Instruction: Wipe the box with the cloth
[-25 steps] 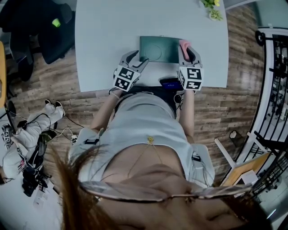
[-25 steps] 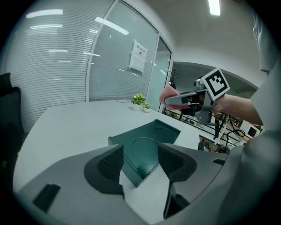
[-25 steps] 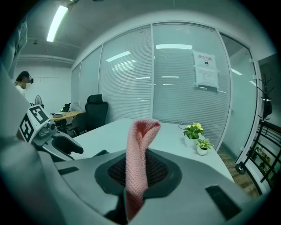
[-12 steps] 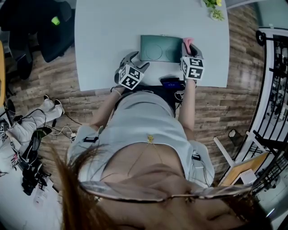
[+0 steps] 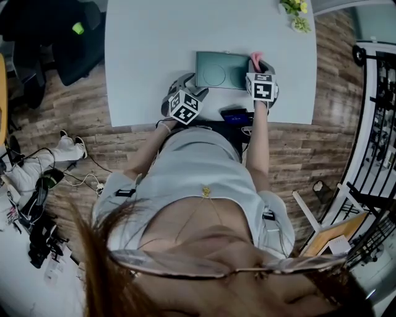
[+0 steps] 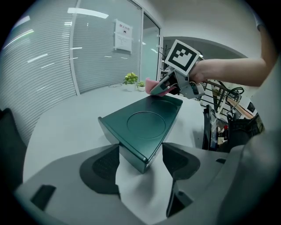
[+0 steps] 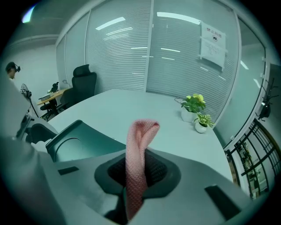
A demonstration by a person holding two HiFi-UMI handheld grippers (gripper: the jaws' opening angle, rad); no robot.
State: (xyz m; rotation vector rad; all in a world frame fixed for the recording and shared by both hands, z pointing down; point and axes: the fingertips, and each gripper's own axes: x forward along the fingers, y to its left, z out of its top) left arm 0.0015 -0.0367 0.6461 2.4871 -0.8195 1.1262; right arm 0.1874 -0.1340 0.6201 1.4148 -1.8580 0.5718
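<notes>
A flat dark green box [image 5: 221, 70] with a round mark on its lid lies near the front of the white table [image 5: 154, 43]. My left gripper [image 5: 192, 85] is at the box's near left corner. In the left gripper view its jaws [image 6: 140, 160] have just been opening and now stand wide, with the box [image 6: 145, 125] corner between them and untouched. My right gripper [image 5: 260, 65] is at the box's right end, shut on a folded pink cloth [image 5: 254, 60]. The cloth [image 7: 138, 149] sticks up from the closed jaws, just above the box [image 7: 77, 143].
A dark phone-like device [image 5: 235, 115] lies at the table's front edge between my arms. Two small potted plants [image 5: 296, 15] stand at the far right corner. A black office chair [image 5: 55, 37] is beyond the table's left side. Metal railing [image 5: 377, 93] runs on the right.
Both grippers have come down and forward to the box. The left one shifted right toward the box's corner. The right one, with the cloth, moved up along the box's right end.
</notes>
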